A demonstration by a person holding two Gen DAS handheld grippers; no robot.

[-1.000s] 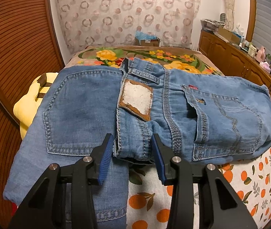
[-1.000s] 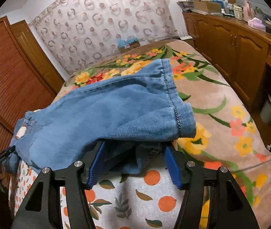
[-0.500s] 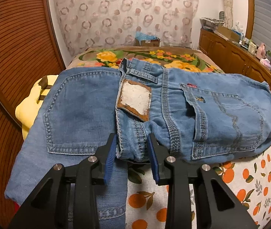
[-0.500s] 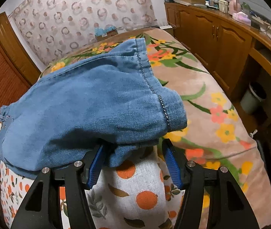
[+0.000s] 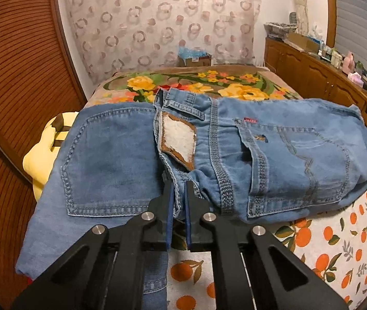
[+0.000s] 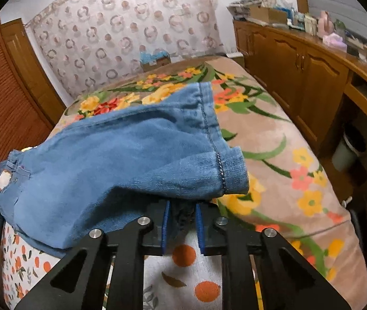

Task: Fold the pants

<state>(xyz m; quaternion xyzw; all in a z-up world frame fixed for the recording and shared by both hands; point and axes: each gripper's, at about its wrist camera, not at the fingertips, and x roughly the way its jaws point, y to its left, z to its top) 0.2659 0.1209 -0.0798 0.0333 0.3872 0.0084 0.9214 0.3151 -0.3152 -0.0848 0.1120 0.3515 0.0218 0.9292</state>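
Observation:
Blue denim pants [image 5: 235,160] lie across the bed, seat side up, with a white-and-brown waist label [image 5: 178,139] showing. My left gripper [image 5: 178,201] is shut on the near waistband edge of the pants. In the right wrist view the folded legs of the pants [image 6: 121,160] drape over the bed's near side, hem cuff [image 6: 231,173] to the right. My right gripper [image 6: 182,214] is closed onto the near lower fold of the pants, its fingertips hidden under the cloth.
A yellow plush [image 5: 41,155] lies under the pants at the left. An orange-print sheet [image 5: 338,245] covers the near bed edge, a floral blanket [image 6: 273,142] the rest. A wooden cabinet [image 6: 312,77] runs along the right. A slatted wooden wall [image 5: 10,77] stands left.
Both grippers have closed from wide open onto the near edge of the pants. The right gripper moved in under the fold.

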